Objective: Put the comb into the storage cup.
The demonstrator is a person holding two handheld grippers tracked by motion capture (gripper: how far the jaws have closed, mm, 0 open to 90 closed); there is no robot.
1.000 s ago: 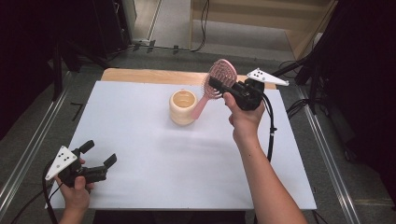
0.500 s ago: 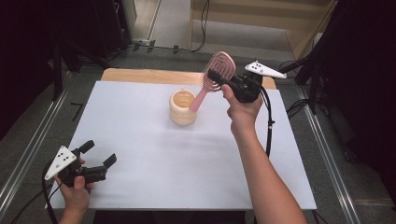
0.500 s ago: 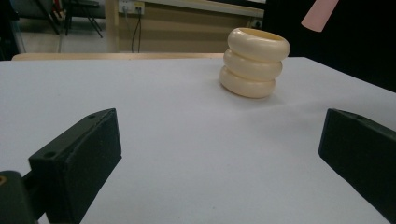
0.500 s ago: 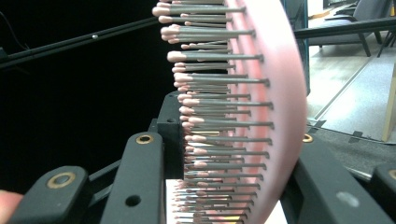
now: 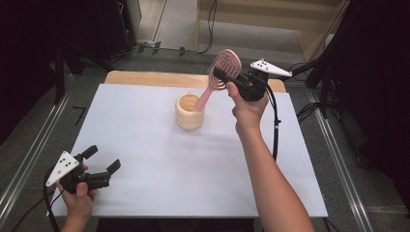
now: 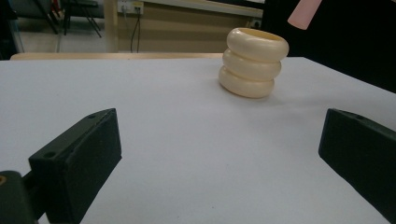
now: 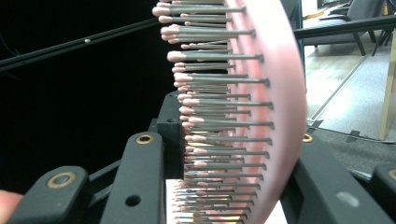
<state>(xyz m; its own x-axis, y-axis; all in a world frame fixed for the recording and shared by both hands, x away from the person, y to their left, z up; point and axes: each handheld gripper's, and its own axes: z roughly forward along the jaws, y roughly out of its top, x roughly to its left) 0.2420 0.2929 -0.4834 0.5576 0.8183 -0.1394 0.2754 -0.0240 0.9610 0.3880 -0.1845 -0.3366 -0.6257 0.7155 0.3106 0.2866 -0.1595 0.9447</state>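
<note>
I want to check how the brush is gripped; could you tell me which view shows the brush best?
The high view: it shows the whole pink brush, its head between the right gripper's jaws and its handle slanting down to the cup. The right gripper view shows just bristles and head edge; the left gripper view catches the handle tip.

Pink hairbrush [image 5: 223,72] with grey bristles tipped pink, clamped in black right gripper [image 5: 223,76] bearing a white dotted plate. Cream ribbed cup [image 5: 189,111] on a white table [image 5: 193,164] edged in pale wood at 12 o'clock. Black left gripper [image 5: 103,162], same white plate.
</note>
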